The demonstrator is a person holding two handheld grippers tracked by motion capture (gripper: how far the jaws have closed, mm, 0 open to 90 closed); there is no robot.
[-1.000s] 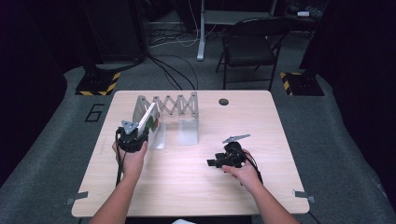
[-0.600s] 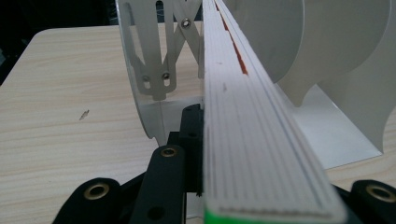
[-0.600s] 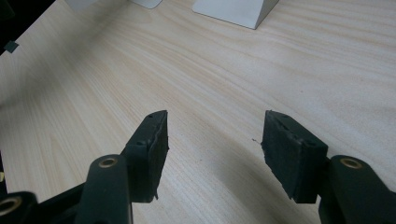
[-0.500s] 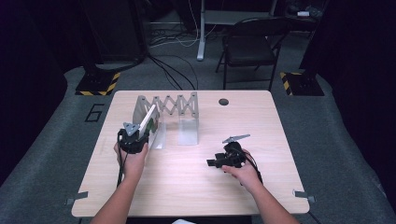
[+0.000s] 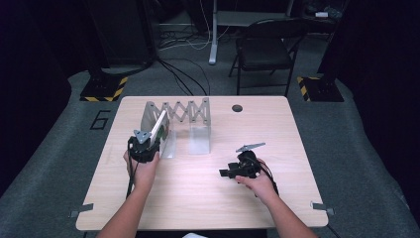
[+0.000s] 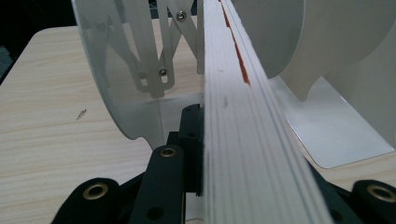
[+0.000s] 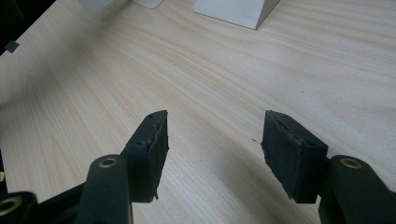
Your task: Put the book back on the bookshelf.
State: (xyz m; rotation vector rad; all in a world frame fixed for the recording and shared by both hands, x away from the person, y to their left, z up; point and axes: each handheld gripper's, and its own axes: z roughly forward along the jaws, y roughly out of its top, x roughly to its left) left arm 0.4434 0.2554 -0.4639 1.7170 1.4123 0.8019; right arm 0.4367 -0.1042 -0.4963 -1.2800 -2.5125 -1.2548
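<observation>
The left hand-held gripper [image 5: 145, 143] stays clamped on the thin white book [image 5: 158, 127], which has barely shifted, its far end between the dividers of the folding rack [image 5: 183, 111] at the desk's [image 5: 198, 198] ten o'clock. Slotting looks nearly done. The right hand-held gripper [image 5: 233, 171] waits, jaws wide and empty, at four o'clock.

We see our left gripper [image 5: 145, 144] up at about ten o'clock on the table, and its jaws are squeezed tight together. Our left hand [image 5: 142, 168] holds it from behind, arm reaching straight forward. Our right gripper [image 5: 236, 170] sits at four o'clock, pointing to nine o'clock, jaws wide apart, gripping nothing.
</observation>
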